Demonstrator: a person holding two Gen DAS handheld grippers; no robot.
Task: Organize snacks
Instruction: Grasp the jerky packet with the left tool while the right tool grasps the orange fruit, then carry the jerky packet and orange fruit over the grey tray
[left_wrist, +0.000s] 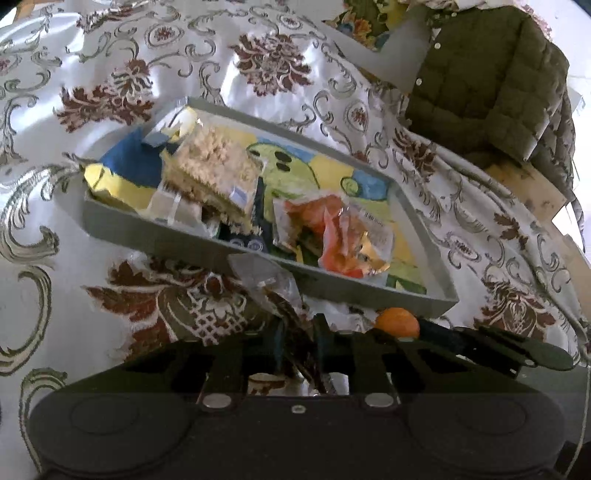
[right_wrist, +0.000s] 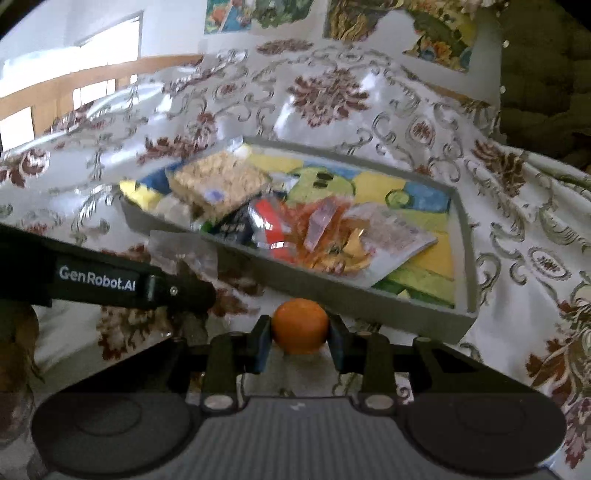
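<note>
A damask cloth (right_wrist: 332, 92) with maroon flowers and grey scrolls covers the whole bench, draping in folds at the right, where a quilted olive jacket (left_wrist: 491, 74) hangs over something behind. On the cloth sits a shallow grey tray (right_wrist: 369, 295) with a painted bird scene on its floor, set slightly askew so its near corner points toward both grippers; it looks to be the collecting place for the snacks, since several lie in it already. At its left end a clear pack of pale puffed-rice cake (left_wrist: 210, 162) leans across a blue and yellow packet (left_wrist: 125, 166), and nearer the middle a crumpled orange and clear wrapper (left_wrist: 340, 232) lies loose on the painted floor, leaving the right end of the tray mostly bare. The left gripper (left_wrist: 299, 350) is clenched on a clear cellophane wrapped snack (left_wrist: 269, 280), whose crinkled end sticks up in front of the tray's near wall, apparently held high to clear that rim. The right gripper (right_wrist: 300, 334) is grasping a small orange fruit (right_wrist: 300, 325), squeezed squarely between its pads and hanging just before the tray's near wall. Both loads seem bound for the tray; the near wall is the one thing to get over, and the two grippers are close together, so they could crowd each other. The bare right end seems the easier landing for the fruit, which may roll.
</note>
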